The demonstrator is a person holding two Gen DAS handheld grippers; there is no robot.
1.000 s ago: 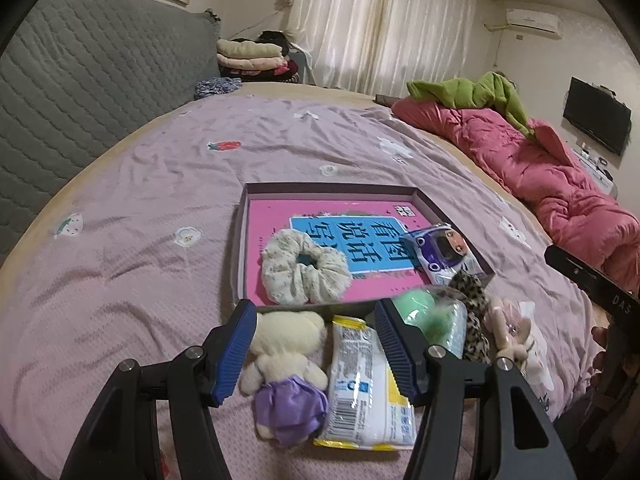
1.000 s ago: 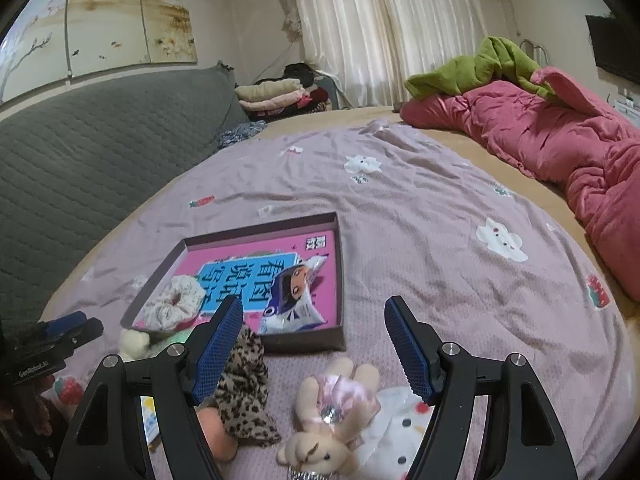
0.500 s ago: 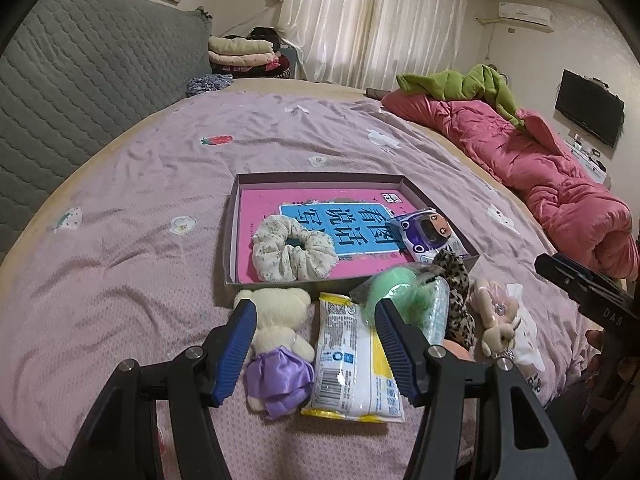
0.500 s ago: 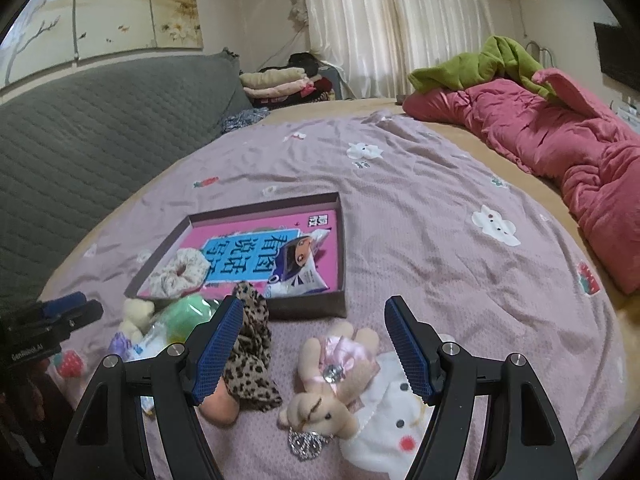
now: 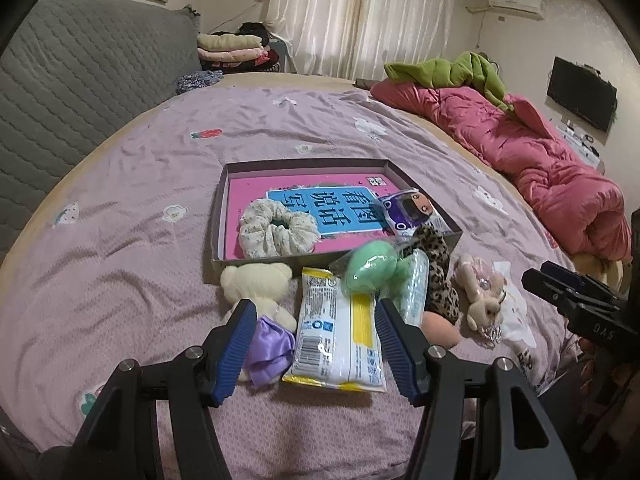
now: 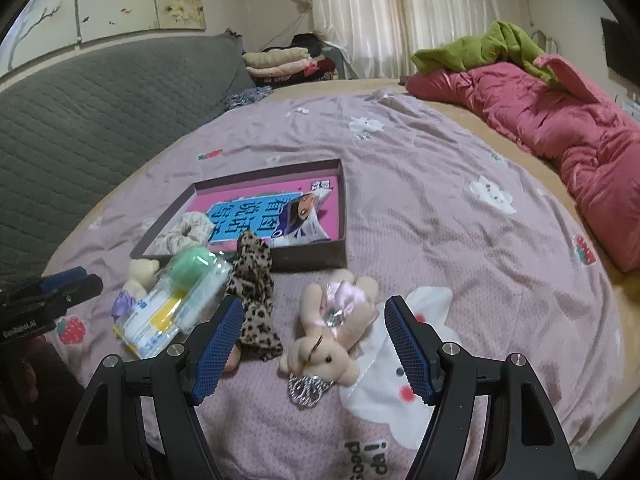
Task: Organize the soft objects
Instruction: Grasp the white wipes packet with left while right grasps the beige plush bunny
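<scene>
Right wrist view, peach ball (image 6: 231, 360) half hidden

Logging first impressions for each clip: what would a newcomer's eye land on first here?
Probably the shallow box in the middle of the purple bedspread, with its bright pink book and a floral scrunchie lying on it. Next, the jumble in front of the box: a cream teddy, a tissue pack, a leopard-print piece and a pink-bowed bear. Both grippers hang open above the jumble, holding nothing.
</scene>
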